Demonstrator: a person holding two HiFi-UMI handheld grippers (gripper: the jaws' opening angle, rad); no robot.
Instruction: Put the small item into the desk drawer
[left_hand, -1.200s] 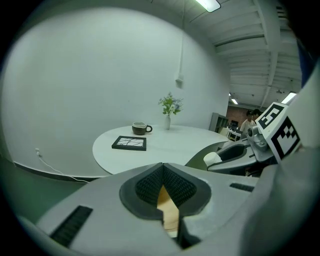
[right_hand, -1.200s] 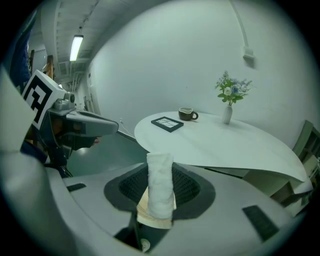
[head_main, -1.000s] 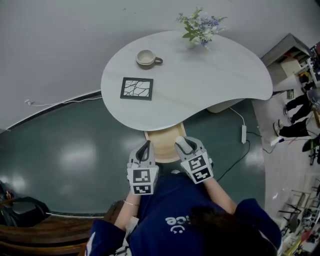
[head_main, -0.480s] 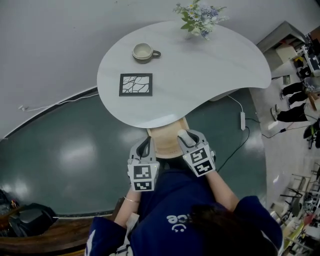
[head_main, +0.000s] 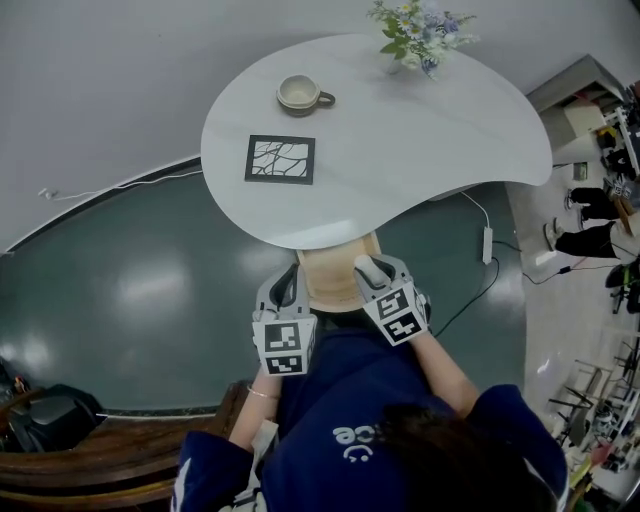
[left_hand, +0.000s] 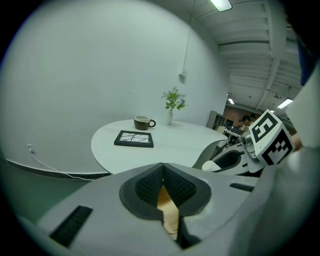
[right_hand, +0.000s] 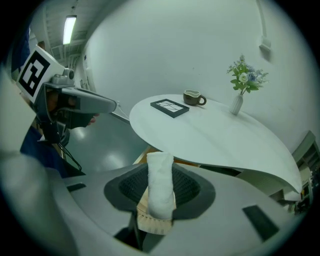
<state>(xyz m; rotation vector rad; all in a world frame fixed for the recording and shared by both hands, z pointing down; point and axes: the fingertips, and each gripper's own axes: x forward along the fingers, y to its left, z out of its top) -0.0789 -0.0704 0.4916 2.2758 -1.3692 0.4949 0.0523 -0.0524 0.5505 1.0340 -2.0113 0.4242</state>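
Observation:
A white rolled small item (right_hand: 160, 192) stands upright between the pads of my right gripper (right_hand: 161, 197), which is shut on it. In the head view that gripper (head_main: 369, 270) hovers over the open wooden drawer (head_main: 332, 285) under the near edge of the white table (head_main: 400, 150). My left gripper (head_main: 291, 288) sits just left of the drawer, jaws shut with nothing in them. In the left gripper view its pads (left_hand: 150, 184) meet at the tip, and drawer wood (left_hand: 169, 212) shows below them.
On the table lie a black-framed tile (head_main: 280, 159), a mug (head_main: 301, 94) and a vase of flowers (head_main: 424, 32). A cable and power strip (head_main: 488, 245) lie on the green floor at right. A dark wooden bench (head_main: 100, 470) stands behind me at left.
My right gripper has sunk a little over the drawer with the white item still in it. The left gripper has shifted slightly beside the drawer.

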